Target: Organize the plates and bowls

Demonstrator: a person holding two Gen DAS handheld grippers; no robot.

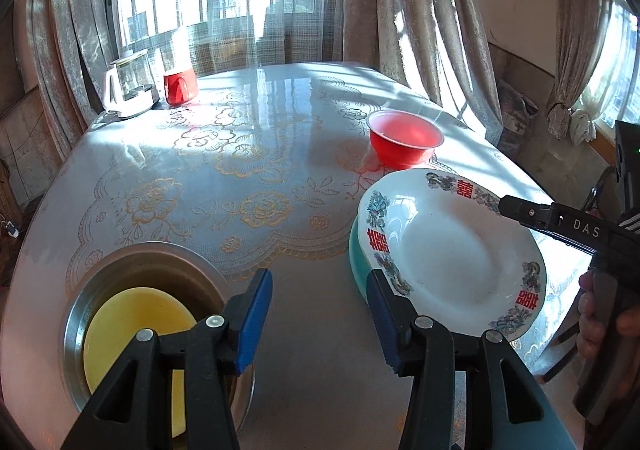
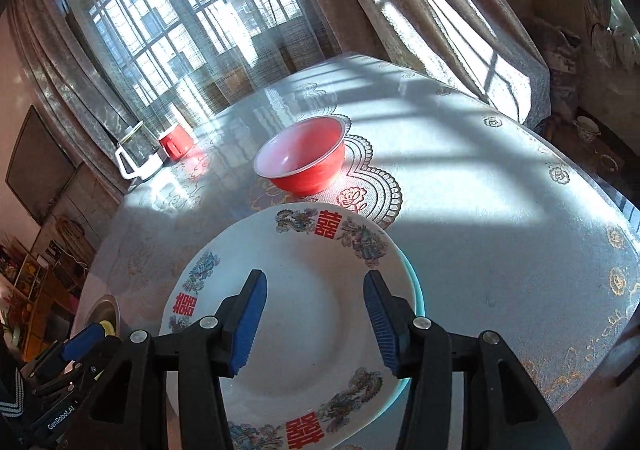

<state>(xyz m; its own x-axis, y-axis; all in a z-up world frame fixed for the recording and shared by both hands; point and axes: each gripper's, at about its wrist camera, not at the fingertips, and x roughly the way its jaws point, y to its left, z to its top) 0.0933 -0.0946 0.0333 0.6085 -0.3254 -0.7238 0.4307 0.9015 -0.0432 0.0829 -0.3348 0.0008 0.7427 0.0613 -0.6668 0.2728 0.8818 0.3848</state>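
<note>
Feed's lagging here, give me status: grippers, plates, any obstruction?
Left gripper and right gripper open, empty. White plate sits on teal dish. Red bowl beyond, apart. Nothing blocking.

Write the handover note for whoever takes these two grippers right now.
Left gripper: open, empty, over bare tablecloth between the metal basin and the plate stack.
Right gripper: open, empty, above the white decorated plate.
Things: the white plate lies on a teal dish, near table edge. The red bowl stands alone beyond it. A yellow plate lies inside the basin.
Done, apparently: white plate stacked on teal dish, yellow plate in basin.
Left: the red bowl is still unsorted; probably merge the stacks.
</note>
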